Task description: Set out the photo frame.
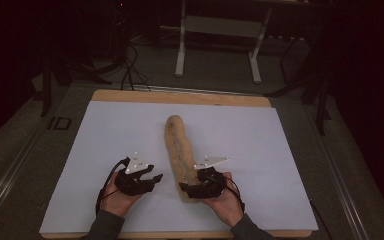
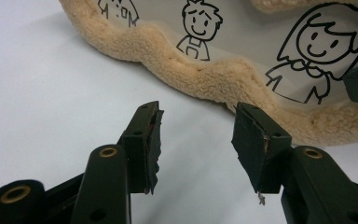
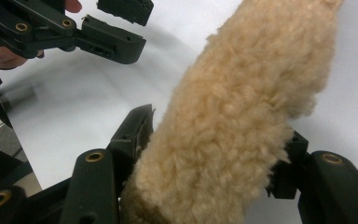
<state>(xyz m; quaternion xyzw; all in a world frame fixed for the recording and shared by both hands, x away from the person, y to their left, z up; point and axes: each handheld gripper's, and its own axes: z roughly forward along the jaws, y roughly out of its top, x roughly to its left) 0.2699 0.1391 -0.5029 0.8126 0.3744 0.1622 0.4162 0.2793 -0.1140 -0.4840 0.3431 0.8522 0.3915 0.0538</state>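
The counter (image 1: 105, 150), under a white sheet, carries one long thing: a tan fleece roll (image 1: 178, 150), a fuzzy fabric piece rolled or folded on itself. Its long axis runs away from the person, with the near end low and slightly right of centre and the far end tapering toward the back edge. In the left gripper view the roll's inner side shows a pale lining printed with cartoon figures, edged by the fleece.

The right hand-held gripper (image 1: 190, 189) is at the roll's near end. In the right gripper view the fleece lies between its two jaws and swells out past them, touching both pads, so I read this hand-held gripper as closed on the roll's end at a medium width; how firmly it pinches the soft pile I cannot tell.

The left hand-held gripper (image 2: 196, 140) stands open at a medium width with nothing between its jaws. The roll lies just ahead of its fingertips and to its right, its long edge running across the line of the jaws, close but not touching.

So the right hand is on the roll and the left is nearest the side edge. The coming move probably turns on the left hand-held gripper going forward to take that edge.
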